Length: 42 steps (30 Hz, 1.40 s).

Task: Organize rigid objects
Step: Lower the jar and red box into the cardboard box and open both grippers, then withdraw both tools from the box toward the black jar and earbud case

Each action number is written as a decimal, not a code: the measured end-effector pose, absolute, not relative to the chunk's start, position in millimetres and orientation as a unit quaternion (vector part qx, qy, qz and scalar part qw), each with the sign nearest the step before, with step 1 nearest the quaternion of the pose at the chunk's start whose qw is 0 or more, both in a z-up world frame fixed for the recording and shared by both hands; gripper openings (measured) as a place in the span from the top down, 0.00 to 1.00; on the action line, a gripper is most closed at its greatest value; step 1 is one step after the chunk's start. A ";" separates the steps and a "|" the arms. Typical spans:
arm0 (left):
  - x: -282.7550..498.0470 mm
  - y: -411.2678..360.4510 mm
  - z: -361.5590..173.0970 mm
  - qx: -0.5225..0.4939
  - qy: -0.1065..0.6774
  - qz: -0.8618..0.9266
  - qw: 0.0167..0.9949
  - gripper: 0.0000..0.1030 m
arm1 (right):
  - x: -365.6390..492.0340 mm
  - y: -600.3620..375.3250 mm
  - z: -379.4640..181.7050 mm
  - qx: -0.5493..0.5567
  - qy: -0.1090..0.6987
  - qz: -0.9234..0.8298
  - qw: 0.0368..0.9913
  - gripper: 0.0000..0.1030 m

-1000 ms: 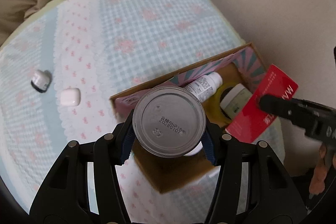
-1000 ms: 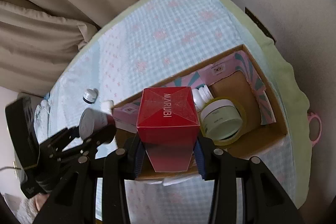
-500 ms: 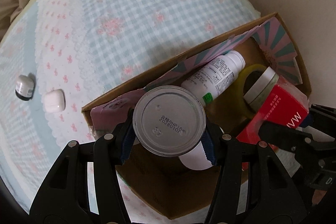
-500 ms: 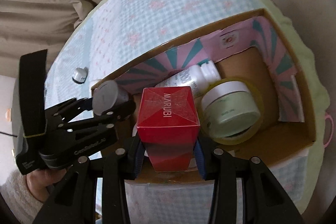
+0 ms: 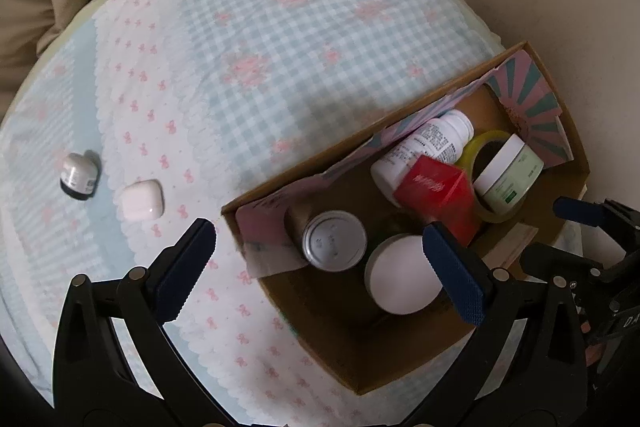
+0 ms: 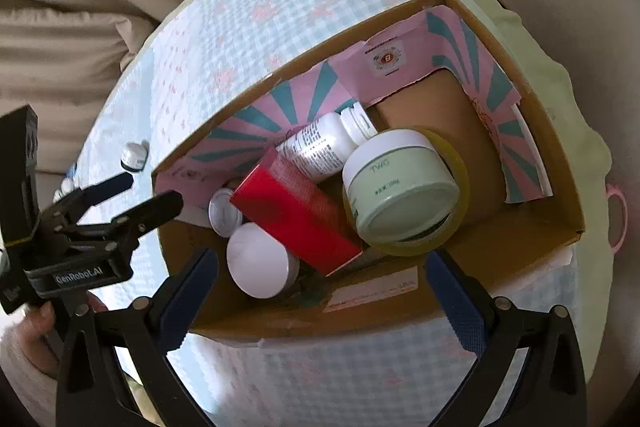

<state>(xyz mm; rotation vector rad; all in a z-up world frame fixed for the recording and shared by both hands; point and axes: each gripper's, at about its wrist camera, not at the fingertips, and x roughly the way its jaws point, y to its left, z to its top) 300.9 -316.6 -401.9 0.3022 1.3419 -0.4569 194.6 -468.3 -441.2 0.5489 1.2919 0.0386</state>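
My left gripper (image 5: 320,255) hangs over the cardboard box (image 5: 304,171), its jaws opening wide and gripping nothing. Below it a silver-ended can (image 5: 334,247) stands in the box's left corner, beside a white-lidded jar (image 5: 404,279). My right gripper (image 6: 320,287) is likewise opening over the box's (image 6: 560,167) near wall, with nothing between its pads. The red carton (image 6: 296,215) lies tilted inside, leaning on a white bottle (image 6: 320,147) and next to a green jar (image 6: 400,195) that sits in a tape roll (image 6: 456,167). The can (image 6: 224,213) shows behind the carton.
A small jar (image 5: 78,177) and a white earbud case (image 5: 142,201) lie on the checked cloth to the left of the box. The left gripper (image 6: 148,191), held by a hand (image 6: 36,327), shows at the left. Beige curtains and a wall ring the round table.
Both grippers came down over the box and opened. The left one let go of the can and the right one let go of the red carton; both things now rest in the box.
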 end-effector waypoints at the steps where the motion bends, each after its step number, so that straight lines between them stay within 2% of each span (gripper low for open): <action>1: 299.8 -315.3 -400.3 0.135 0.613 -0.208 0.750 0.00 | 193.9 -466.3 -439.8 0.249 0.594 0.019 0.765 0.00; 14: 265.4 -292.9 -360.0 0.118 0.589 -0.203 0.774 0.00 | 182.9 -438.1 -404.6 0.147 0.581 0.041 0.799 0.00; 18: 246.6 -281.1 -335.6 0.130 0.564 -0.195 0.792 0.00 | 170.6 -427.2 -389.6 0.098 0.596 0.037 0.796 0.00; 21: 230.4 -268.7 -316.5 0.144 0.540 -0.183 0.809 0.00 | 157.6 -422.8 -374.6 0.101 0.592 0.034 0.799 0.00; 34: 183.5 -165.5 -262.4 0.134 0.484 -0.140 0.854 0.00 | 117.4 -338.5 -317.4 0.029 0.546 0.001 0.837 0.00; 42: 187.9 -80.8 -249.5 0.108 0.474 -0.134 0.863 0.00 | 121.5 -276.9 -302.7 0.038 0.530 0.000 0.847 0.00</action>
